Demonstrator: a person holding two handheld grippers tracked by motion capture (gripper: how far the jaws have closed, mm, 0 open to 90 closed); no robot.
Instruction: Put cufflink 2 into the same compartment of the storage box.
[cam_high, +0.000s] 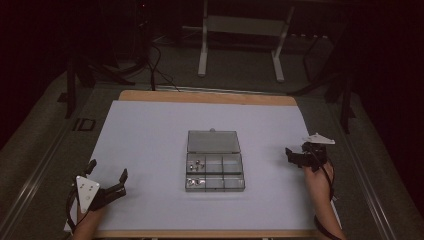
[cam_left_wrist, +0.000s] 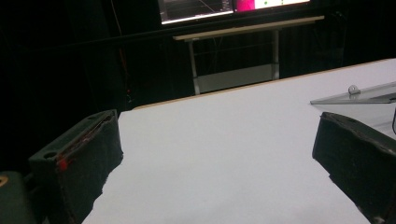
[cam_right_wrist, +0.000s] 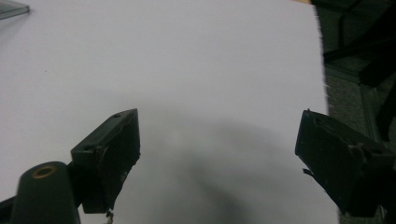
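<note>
A clear plastic compartment box (cam_high: 215, 189) lies at the middle of the white sheet (cam_high: 150, 135) with its lid (cam_high: 213, 141) folded back flat. Small metal parts (cam_high: 198, 164) sit in its left compartments. My left gripper (cam_high: 107, 171) rests near the table's front left corner, open, nothing between its jaws. In the left gripper view the gripper (cam_left_wrist: 217, 140) is wide open over bare sheet, and the lid (cam_left_wrist: 359, 94) shows at the right. My right gripper (cam_high: 297, 150) is at the right of the box, apart from it and open. The right gripper view has the gripper (cam_right_wrist: 219, 135) open over bare sheet.
The sheet covers a wooden table (cam_high: 210, 97) whose edge shows at the back and front. Beyond the table stand a white metal frame (cam_high: 240, 30) and dark cables (cam_high: 160, 65) on the floor. The sheet's right edge (cam_right_wrist: 322, 70) runs close to my right gripper.
</note>
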